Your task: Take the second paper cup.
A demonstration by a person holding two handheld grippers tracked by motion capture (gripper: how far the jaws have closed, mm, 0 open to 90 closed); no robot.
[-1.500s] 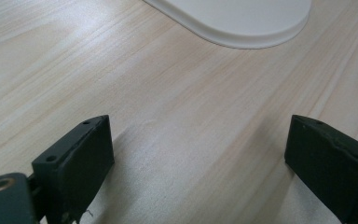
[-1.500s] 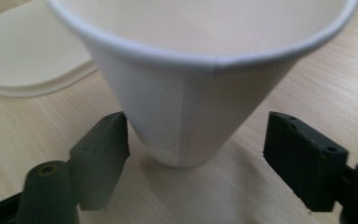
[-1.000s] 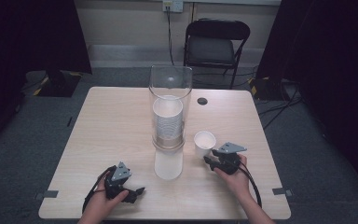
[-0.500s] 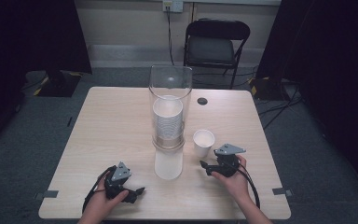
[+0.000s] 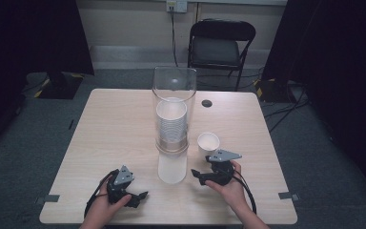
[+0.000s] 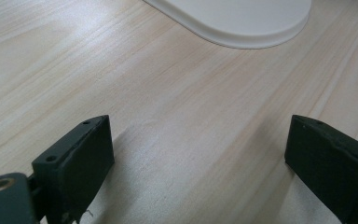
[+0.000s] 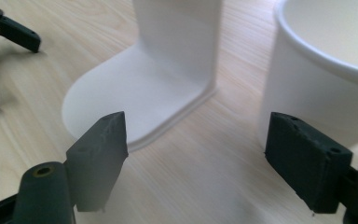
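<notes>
A white paper cup (image 5: 208, 142) stands upright on the wooden table (image 5: 119, 124), just right of a cup dispenser (image 5: 173, 119): a tall clear tube holding a stack (image 5: 171, 125) of white cups, set on a white base (image 5: 172, 167). The right gripper (image 5: 200, 175) sits near the table's front edge, just in front of the cup and right of the base, held in the person's right hand (image 5: 228, 187) and pointing left toward the base. Its jaws have just been opening and now stand wide apart with nothing between them; in the right gripper view only bare wood lies in the gap, the cup (image 7: 324, 60) rises just beyond the right jaw, not pressed by it, and the base's foot (image 7: 135, 100) spreads ahead of the left jaw. The cup is free of the gripper and rests on the table by itself. The left gripper (image 5: 140, 195) lies low at the front left, held in the left hand (image 5: 106, 206), well apart from the cup and near the base's left side. Its jaws are wide open too, and the left gripper view shows plain table between them with the base's rounded edge (image 6: 242, 23) farther ahead. A small dark disc (image 5: 207, 103) lies on the table behind the dispenser. Beyond the far edge stands a black folding chair (image 5: 221, 45) on grey carpet.
</notes>
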